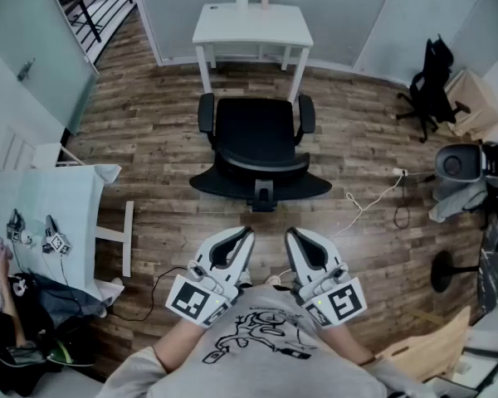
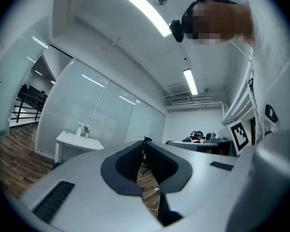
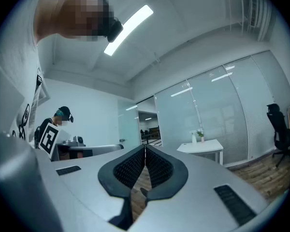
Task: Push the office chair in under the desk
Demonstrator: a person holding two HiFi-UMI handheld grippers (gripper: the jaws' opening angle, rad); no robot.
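left hand-held gripper (image 1: 248,231), right hand-held gripper (image 1: 289,231) — white shells, black square markers | T-shirt (image 1: 257,370) — grey, black print

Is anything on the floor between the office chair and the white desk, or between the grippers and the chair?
Nothing visible: bare floor lies between the office chair and the desk, and between it and the shut left gripper and right gripper. A white cable lies off to the right.

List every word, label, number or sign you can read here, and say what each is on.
No legible words or numbers anywhere.
Left gripper marker cube: black-and-white square pattern, no letters.
Right gripper marker cube: likewise a pattern only.
Shirt print: a dark drawing, too blurred to read.
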